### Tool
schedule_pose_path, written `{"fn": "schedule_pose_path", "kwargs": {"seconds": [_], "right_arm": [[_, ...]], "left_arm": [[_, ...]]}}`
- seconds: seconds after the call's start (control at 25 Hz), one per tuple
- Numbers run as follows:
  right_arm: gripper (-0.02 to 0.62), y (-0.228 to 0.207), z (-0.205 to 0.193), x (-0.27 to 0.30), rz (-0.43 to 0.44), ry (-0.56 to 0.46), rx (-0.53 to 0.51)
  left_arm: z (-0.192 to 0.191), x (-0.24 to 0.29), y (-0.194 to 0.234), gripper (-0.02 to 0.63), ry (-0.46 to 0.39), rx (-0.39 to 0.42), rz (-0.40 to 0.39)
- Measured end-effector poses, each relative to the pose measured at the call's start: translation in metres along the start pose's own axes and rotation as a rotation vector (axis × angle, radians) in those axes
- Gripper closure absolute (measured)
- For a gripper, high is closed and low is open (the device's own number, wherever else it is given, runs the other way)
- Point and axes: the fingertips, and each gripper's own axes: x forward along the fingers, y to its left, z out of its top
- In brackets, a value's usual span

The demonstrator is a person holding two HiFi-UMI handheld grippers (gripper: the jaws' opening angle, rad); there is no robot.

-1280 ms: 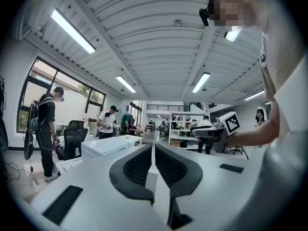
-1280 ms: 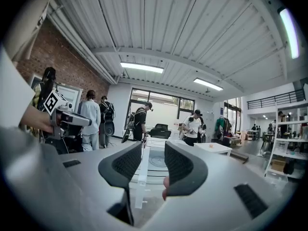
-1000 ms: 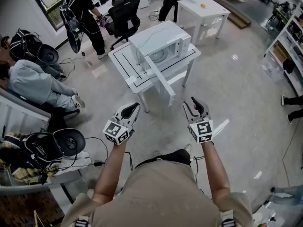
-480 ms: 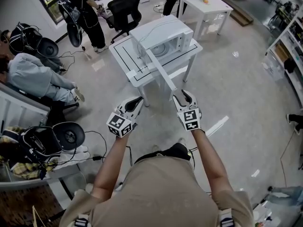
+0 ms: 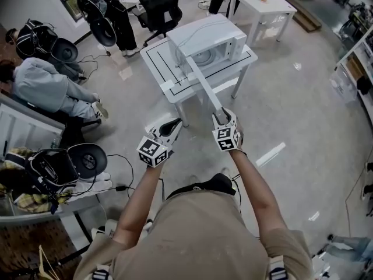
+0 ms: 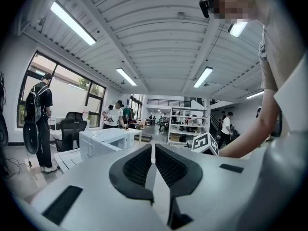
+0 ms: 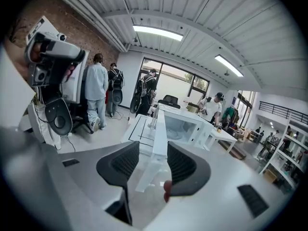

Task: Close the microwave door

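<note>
- The microwave (image 5: 204, 39) sits on a white table (image 5: 157, 60) marked with black lines. Its door (image 5: 204, 86) is swung wide open and sticks straight out from the microwave's front toward me.
- Through the open front of the microwave I can see the round turntable (image 5: 204, 56).
- My right claw (image 5: 224, 116) is at the door's free end, the end farthest from the microwave, and points back along the door toward the cavity.
- Its jaws are spread and have just been opening. The door's free edge stands upright between them. There is a clear gap on the left pad's side, and the right pad is just beside the panel, so nothing is pinched.
- My left claw (image 5: 173, 125) hangs on the left side of the microwave's open door. It is apart from the door and about as far out from the microwave as the right claw.
- Its jaws are pressed almost together with only a sliver between the tips, and there is nothing in them.
</note>
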Motion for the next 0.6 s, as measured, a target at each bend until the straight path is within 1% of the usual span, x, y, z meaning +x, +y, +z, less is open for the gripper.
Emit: {"fn": "schedule_pose_path", "kwargs": {"seconds": [0.12, 0.32, 0.44, 0.6], "right_arm": [[0.419, -0.002, -0.009, 0.011, -0.028, 0.017, -0.002], [0.419, -0.006, -0.022, 0.024, -0.043, 0.041, -0.002], [0.419, -0.014, -0.021, 0.026, -0.060, 0.036, -0.002], [0.420, -0.023, -0.024, 0.027, -0.056, 0.021, 0.003]], "left_arm": [[-0.004, 0.001, 0.004, 0.595, 0.012, -0.003, 0.007], [-0.012, 0.004, 0.007, 0.595, 0.023, -0.006, 0.012], [-0.014, 0.010, 0.007, 0.595, 0.032, -0.008, 0.008], [-0.018, 0.026, 0.006, 0.595, 0.047, -0.017, 0.009]]}}
